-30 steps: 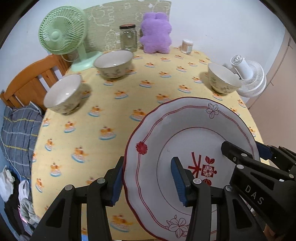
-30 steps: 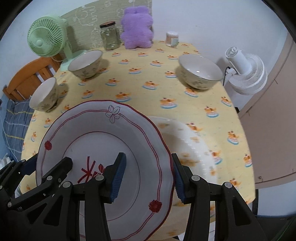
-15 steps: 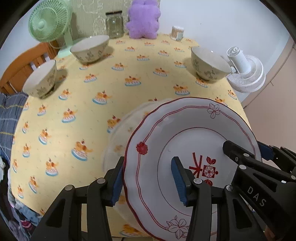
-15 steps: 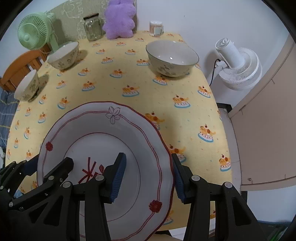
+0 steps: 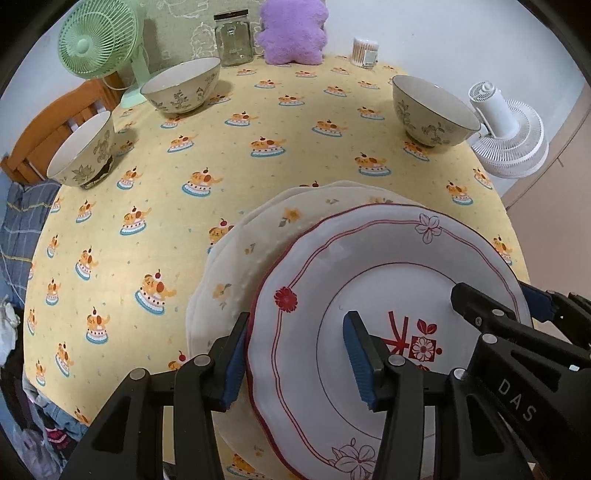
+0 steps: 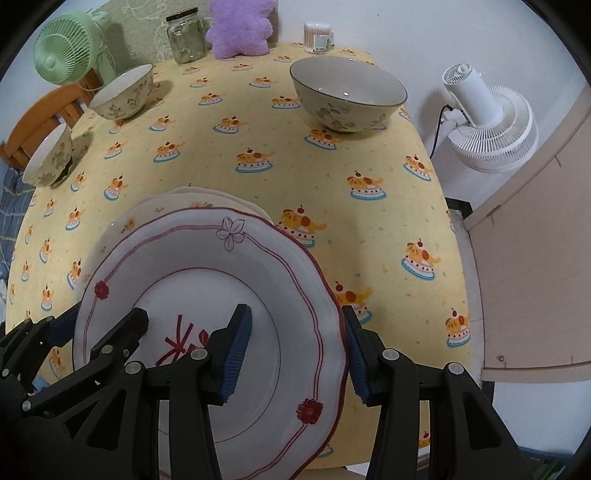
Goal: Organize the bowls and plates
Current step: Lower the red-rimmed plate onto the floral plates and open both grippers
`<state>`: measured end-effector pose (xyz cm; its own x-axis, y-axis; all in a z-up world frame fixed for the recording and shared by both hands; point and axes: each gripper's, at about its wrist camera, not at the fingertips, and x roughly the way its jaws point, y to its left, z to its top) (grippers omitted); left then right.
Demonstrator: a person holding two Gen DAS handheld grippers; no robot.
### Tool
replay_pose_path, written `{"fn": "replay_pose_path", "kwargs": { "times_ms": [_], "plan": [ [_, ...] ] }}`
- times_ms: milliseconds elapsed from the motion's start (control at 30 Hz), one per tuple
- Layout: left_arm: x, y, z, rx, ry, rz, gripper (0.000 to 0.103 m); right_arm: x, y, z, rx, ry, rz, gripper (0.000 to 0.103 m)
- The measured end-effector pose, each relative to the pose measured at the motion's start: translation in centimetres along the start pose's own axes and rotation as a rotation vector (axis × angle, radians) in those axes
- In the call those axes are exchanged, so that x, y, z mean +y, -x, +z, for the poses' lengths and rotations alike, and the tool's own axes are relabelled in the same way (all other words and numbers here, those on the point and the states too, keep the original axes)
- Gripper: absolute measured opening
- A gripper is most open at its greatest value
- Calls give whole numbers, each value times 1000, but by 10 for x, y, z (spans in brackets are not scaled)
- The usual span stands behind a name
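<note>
Two claws, left claw [image 5: 295, 354] and right claw [image 6: 297, 350], on red-rimmed plate [image 5: 388, 295].

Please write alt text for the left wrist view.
Both grippers, left gripper and right gripper, straddle opposite rims of a red-patterned plate over cream floral plates. Three bowls stand apart on the yellow tablecloth.

Yellow-clothed table [image 5: 295, 122] with three bowls [image 5: 181, 85], stacked cream plates [image 5: 251, 251], jar [image 5: 233, 40], purple plush [image 5: 293, 31].
</note>
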<state>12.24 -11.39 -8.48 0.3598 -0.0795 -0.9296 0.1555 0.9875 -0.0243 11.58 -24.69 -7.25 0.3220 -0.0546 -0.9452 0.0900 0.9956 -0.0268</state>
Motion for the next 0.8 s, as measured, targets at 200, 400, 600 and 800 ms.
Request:
{"fn": "replay_pose_path", "kwargs": {
  "times_ms": [200, 400, 600, 800],
  "plan": [
    [-3, 0, 2, -6, -1, 29, 51, 0, -1, 1, -3, 14, 1, 51],
    [-3, -1, 3, -4, 11, 37, 51, -5, 1, -2, 2, 16, 44, 52],
    [-5, -1, 3, -2, 8, 54, 50, -20, 19, -2, -66, -15, 12, 39],
    [-6, 1, 5, -8, 0, 78, 50, -16, 16, -2, -55, 20, 34, 22]
  ]
}}
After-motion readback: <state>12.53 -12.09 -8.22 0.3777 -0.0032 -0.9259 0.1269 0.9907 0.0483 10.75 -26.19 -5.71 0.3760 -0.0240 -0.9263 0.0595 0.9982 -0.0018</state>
